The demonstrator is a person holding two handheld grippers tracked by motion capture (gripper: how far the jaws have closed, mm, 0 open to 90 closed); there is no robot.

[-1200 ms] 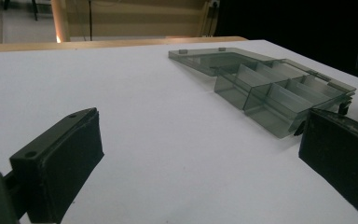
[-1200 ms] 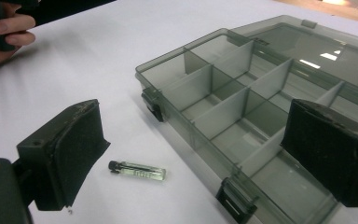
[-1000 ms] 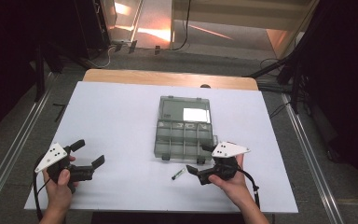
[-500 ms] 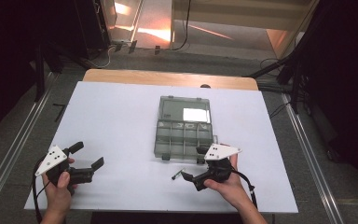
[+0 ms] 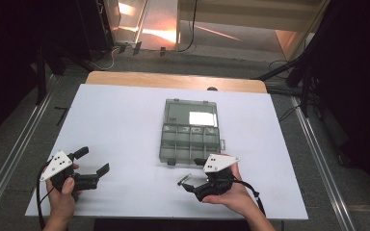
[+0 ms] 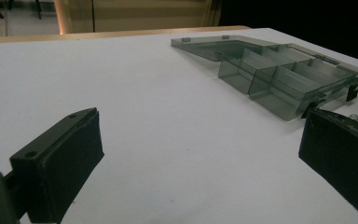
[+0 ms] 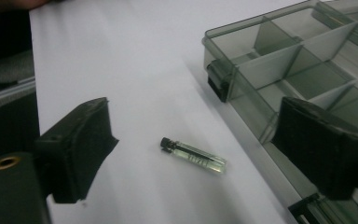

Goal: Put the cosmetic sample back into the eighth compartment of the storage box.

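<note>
Sitting on the white table, a smoky clear compartment box is lying flat with its lid closed, slightly right of centre in the high view, dividers showing through the plastic. A bright reflection is glaring off its far half. Black latch clips are sticking out along its near edge.

A small glass vial with a black cap is lying on its side on the table just in front of the box's near edge, apart from it, not touching. In the high view the vial is showing as a thin sliver just left of the right gripper.

The right gripper is being held low over the table by the person's right hand, grey plate on top, jaws pointing left toward the vial. In the right gripper view the jaws are standing wide apart, released, with the vial lying between them on the table, touching neither pad. The right-side jaw is overlapping the box's near wall in that view.

The left gripper is resting near the table's front-left corner in the person's left hand, well apart from box and vial. Its jaws are spread open, gripping nothing; in the left gripper view bare table is showing between them, with the box farther off to the right.
</note>
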